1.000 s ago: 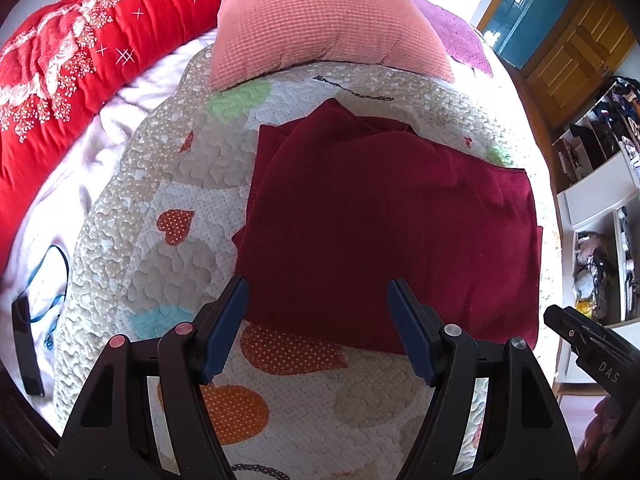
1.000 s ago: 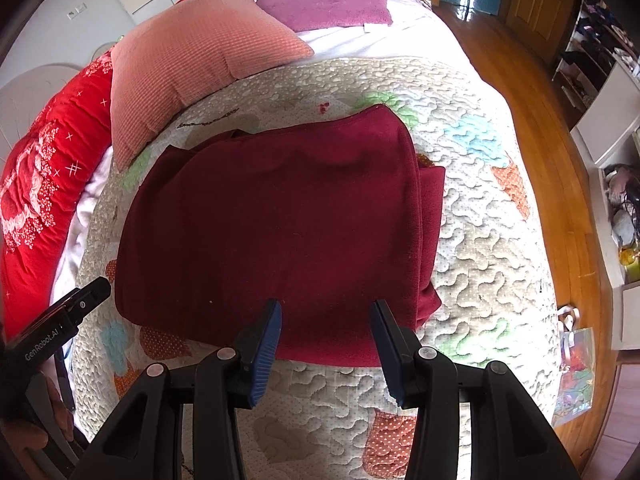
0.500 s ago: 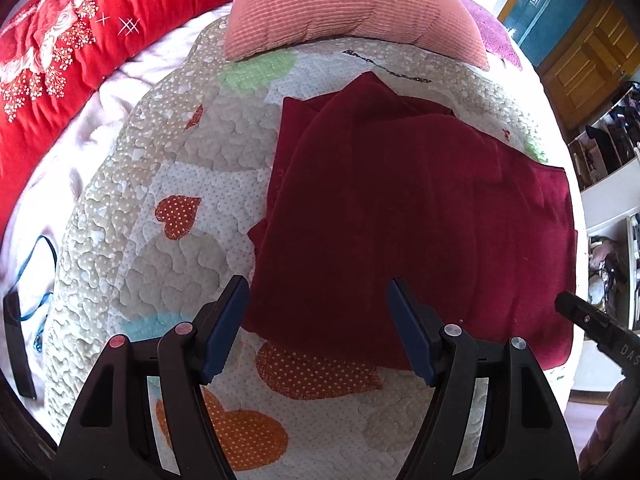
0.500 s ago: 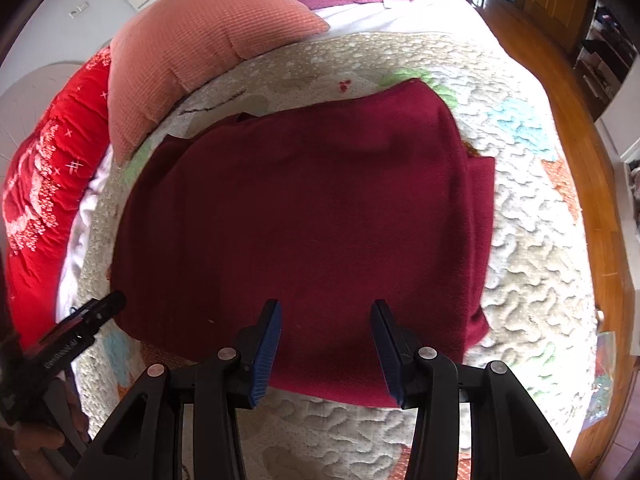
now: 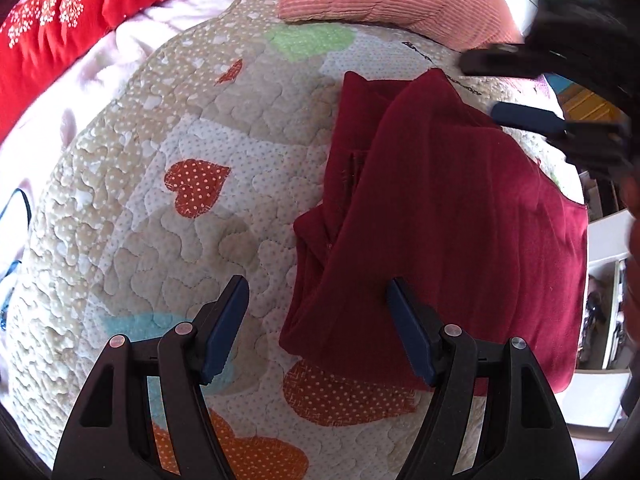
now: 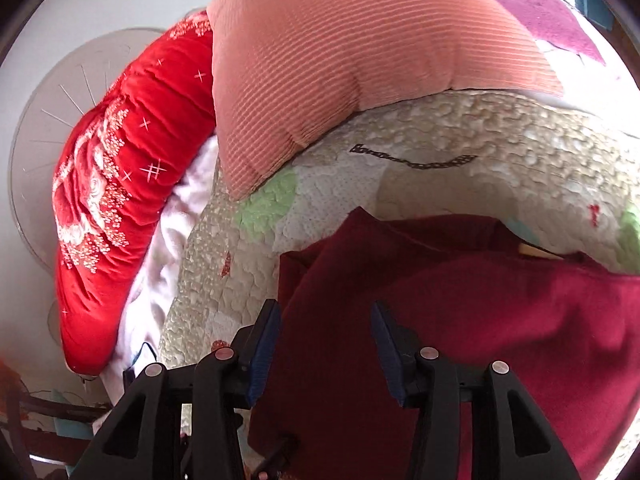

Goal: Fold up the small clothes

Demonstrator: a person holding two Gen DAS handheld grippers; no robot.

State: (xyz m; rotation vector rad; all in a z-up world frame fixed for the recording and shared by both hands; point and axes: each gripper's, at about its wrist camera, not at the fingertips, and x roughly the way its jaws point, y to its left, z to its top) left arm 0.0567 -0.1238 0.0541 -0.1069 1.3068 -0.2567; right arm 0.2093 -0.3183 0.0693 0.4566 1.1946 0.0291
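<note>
A dark red garment (image 5: 440, 220) lies folded in layers on a quilted bedspread (image 5: 160, 220) with heart patches. My left gripper (image 5: 318, 300) is open and empty, just above the garment's near left corner. My right gripper (image 6: 325, 322) is open and empty, low over the garment (image 6: 460, 320) near its far left corner. The right gripper also shows in the left wrist view (image 5: 540, 92), at the garment's far edge.
A pink ribbed pillow (image 6: 360, 60) lies just beyond the garment. A red embroidered blanket (image 6: 120, 180) runs along the left. A purple towel (image 6: 540, 4) lies at the far right. Shelves (image 5: 604, 280) stand past the bed's right edge.
The right gripper has moved forward across the garment to its far left part. The left gripper has shifted left and closer to the garment's near left corner. Both stay open.
</note>
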